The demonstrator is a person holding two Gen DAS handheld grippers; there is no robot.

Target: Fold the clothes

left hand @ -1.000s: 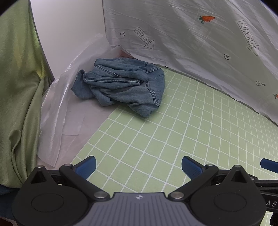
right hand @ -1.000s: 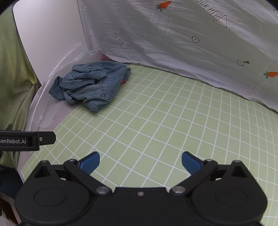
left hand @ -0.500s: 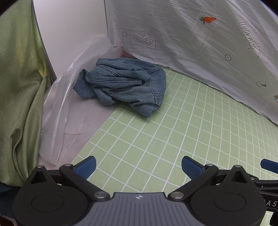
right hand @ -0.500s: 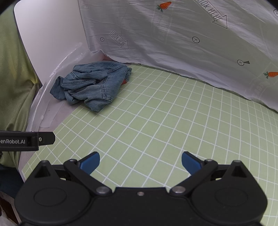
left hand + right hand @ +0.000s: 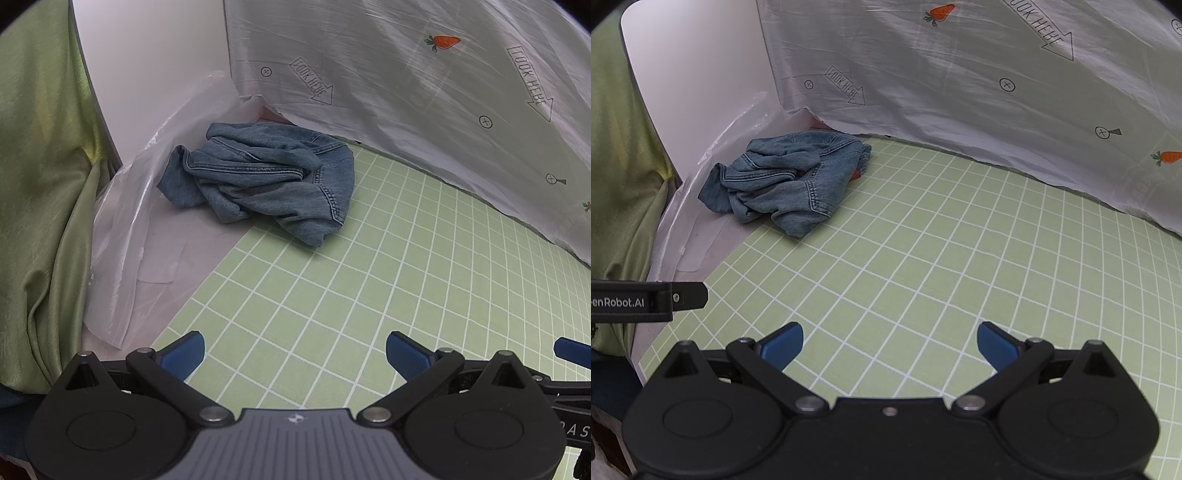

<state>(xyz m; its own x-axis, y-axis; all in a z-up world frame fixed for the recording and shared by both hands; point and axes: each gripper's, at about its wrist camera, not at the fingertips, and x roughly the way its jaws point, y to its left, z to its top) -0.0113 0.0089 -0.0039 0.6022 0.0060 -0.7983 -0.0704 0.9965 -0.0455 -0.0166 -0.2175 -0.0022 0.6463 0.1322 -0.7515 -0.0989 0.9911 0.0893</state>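
A crumpled blue denim garment (image 5: 266, 184) lies at the far left corner of the green grid mat (image 5: 332, 295), partly on the bare white surface. It also shows in the right wrist view (image 5: 790, 181). My left gripper (image 5: 294, 354) is open and empty, low over the mat, well short of the garment. My right gripper (image 5: 889, 345) is open and empty, over the mat's near part, to the right of the left one. A blue fingertip (image 5: 572, 356) of the right gripper shows at the left view's right edge.
A white sheet (image 5: 424, 92) printed with carrots and arrows hangs along the back. Clear plastic film (image 5: 122, 229) lies at the left edge, beside a green curtain (image 5: 40, 184). A white panel (image 5: 694, 81) stands behind the garment. The left gripper's body (image 5: 646, 301) juts in.
Both grippers have edged slightly forward and left toward the garment. The jaws stay open. The garment has not moved.
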